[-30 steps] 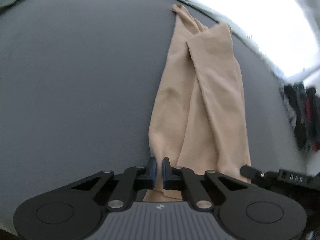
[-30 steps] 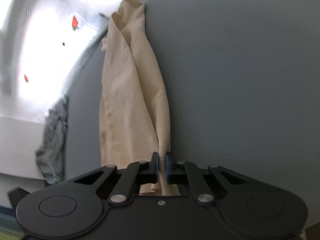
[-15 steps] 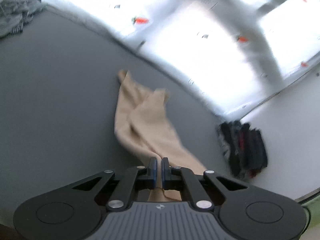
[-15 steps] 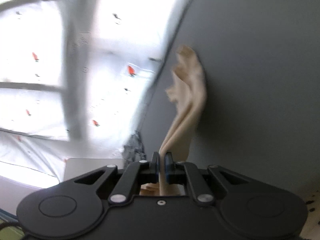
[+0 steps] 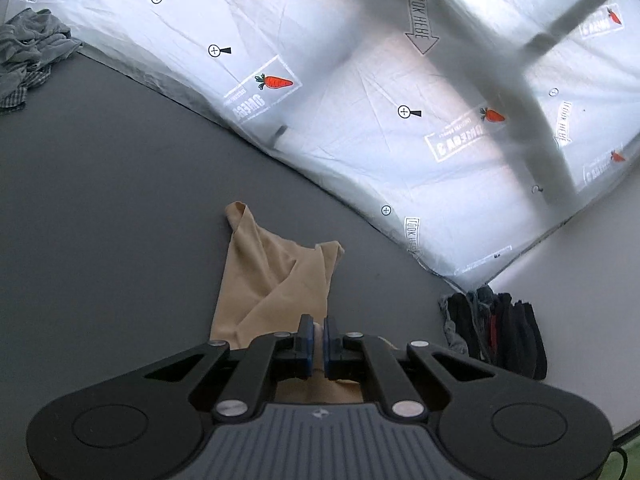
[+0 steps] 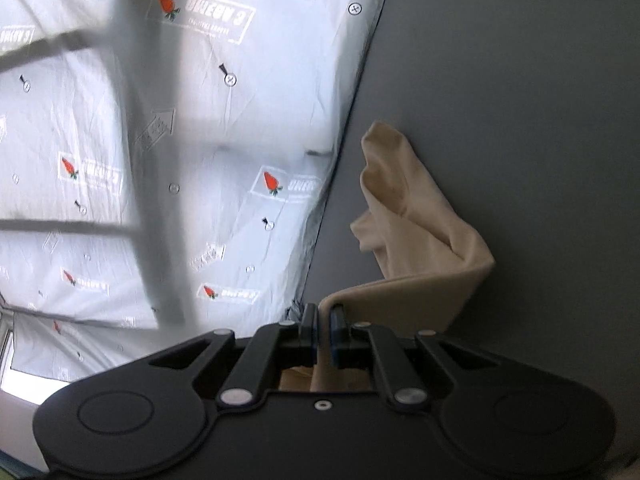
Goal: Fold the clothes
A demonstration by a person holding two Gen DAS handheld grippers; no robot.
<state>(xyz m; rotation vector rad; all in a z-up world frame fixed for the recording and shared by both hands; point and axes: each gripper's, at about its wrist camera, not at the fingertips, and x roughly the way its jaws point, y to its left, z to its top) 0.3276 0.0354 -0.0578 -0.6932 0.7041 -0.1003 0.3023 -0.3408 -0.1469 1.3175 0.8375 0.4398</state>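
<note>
The beige garment (image 5: pixel 276 280) is thin, soft and light, judging by how it drapes in loose folds with no stiffness. Its near end is pinched in the left tongs (image 5: pixel 316 332), whose jaws stand almost together on the cloth; from there it trails away toward twelve o'clock, its far end lying on the grey bench (image 5: pixel 100 200). In the right wrist view the right tongs (image 6: pixel 324 320) stand narrow on another edge of the same cloth (image 6: pixel 420 232), which arcs off toward two o'clock and sags back to the bench.

Such fabric likely slips and bunches, so hems or corners are the safest holds, with both ends kept taut. A dark pile of clothes (image 5: pixel 496 332) lies at three o'clock, a grey heap (image 5: pixel 28 52) at ten o'clock.
</note>
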